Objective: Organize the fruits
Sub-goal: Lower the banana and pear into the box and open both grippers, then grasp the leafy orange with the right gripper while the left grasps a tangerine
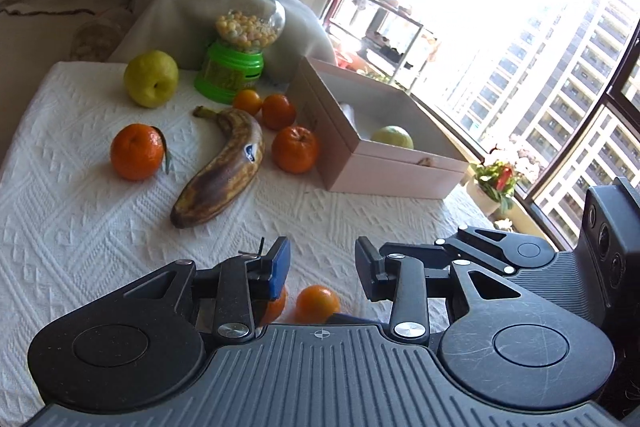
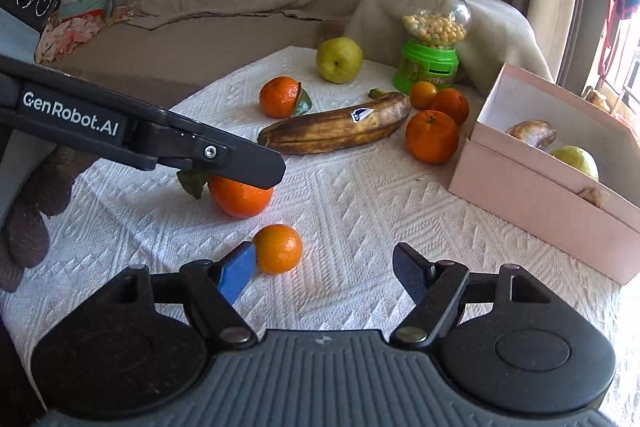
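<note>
My left gripper [image 1: 322,265] is open with only cloth showing between its pads. Its blue-padded finger [image 1: 280,267] covers part of a leafy orange [image 1: 276,309]. From the right wrist view, the left gripper [image 2: 268,169] hangs just over that leafy orange [image 2: 240,199]; I cannot tell if they touch. My right gripper [image 2: 324,267] is open, and a small orange [image 2: 278,249] lies on the cloth right beside its blue pad [image 2: 238,273], outside the gap. A brown-spotted banana [image 2: 340,129], a green apple [image 2: 339,59] and several more oranges lie farther back.
An open pink box [image 2: 532,195] at the right holds a yellow-green fruit [image 2: 576,159] and a brown banana [image 2: 532,133]. A green candy dispenser [image 2: 434,39] stands at the back of the white cloth. A gloved hand [image 2: 24,227] is at the left edge. A window is on the right.
</note>
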`<state>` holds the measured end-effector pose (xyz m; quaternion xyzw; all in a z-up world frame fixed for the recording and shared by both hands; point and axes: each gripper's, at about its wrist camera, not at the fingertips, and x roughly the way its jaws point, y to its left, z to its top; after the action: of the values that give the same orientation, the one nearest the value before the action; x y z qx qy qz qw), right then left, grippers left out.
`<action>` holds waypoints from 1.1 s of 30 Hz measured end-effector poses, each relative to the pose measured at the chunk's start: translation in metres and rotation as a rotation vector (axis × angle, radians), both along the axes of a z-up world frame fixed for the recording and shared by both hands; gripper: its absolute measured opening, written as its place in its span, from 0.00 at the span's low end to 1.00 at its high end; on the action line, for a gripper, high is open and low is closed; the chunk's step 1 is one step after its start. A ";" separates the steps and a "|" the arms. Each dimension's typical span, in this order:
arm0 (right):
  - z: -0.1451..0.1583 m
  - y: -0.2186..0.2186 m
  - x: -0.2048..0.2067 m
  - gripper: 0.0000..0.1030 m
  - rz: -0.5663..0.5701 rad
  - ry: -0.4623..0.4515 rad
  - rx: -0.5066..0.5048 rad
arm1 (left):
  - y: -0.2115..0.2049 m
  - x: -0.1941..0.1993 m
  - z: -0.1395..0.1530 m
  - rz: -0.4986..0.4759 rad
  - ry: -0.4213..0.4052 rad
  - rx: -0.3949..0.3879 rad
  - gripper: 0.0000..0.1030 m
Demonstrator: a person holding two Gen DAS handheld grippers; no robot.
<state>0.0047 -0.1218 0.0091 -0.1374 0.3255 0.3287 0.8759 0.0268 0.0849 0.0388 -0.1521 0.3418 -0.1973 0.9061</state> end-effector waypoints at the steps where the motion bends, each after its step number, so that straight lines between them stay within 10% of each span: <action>1: 0.002 -0.002 -0.003 0.74 0.012 -0.018 0.002 | -0.001 0.002 0.000 0.002 -0.004 -0.014 0.39; 8: 0.008 0.014 -0.021 0.74 0.146 -0.065 0.029 | 0.028 0.003 0.025 0.188 -0.104 -0.038 0.39; 16: -0.003 0.052 0.015 0.74 0.164 0.104 0.119 | 0.072 -0.012 0.023 0.348 -0.088 -0.008 0.39; 20: -0.007 0.052 0.020 0.43 0.179 0.175 0.138 | 0.072 -0.010 0.013 0.339 -0.064 0.000 0.39; 22: 0.001 0.043 0.013 0.44 0.179 0.160 0.156 | 0.069 -0.010 0.010 0.330 -0.060 0.010 0.39; 33: 0.007 -0.071 0.028 0.44 -0.288 0.014 0.086 | 0.021 -0.009 -0.005 0.130 -0.035 0.118 0.39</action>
<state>0.0331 -0.1923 0.0166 -0.0492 0.3334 0.2142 0.9168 0.0182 0.1054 0.0338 -0.1169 0.3263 -0.1202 0.9303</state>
